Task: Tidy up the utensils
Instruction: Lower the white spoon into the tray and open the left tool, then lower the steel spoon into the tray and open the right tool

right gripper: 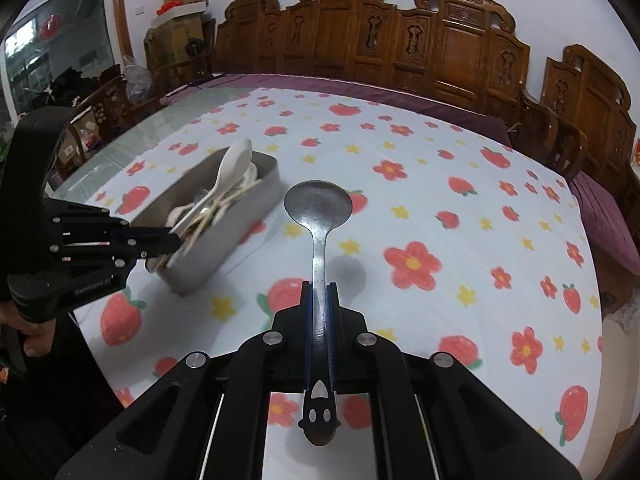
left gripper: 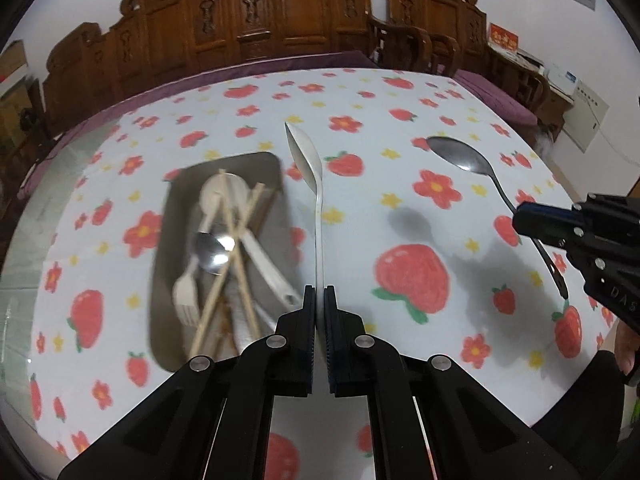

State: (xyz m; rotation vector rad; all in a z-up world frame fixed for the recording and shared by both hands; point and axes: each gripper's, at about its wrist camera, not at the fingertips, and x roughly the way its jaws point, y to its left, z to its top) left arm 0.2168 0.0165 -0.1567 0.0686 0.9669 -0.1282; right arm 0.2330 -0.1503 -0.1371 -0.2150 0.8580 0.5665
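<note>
The left claw (left gripper: 319,300) is clamped on the thin handle of a white spoon (left gripper: 308,160), which sticks out ahead of its tips, bowl farthest away, lifted off the tabletop (left gripper: 360,92). Left of that claw sits the grey tray (left gripper: 256,160) holding chopsticks (left gripper: 240,248), a fork (left gripper: 186,300) and other spoons. The right claw (right gripper: 319,292) is closed on a metal spoon (right gripper: 318,204), whose bowl points forward and whose handle end pokes back behind the pads. The tray lies ahead and left of it.
</note>
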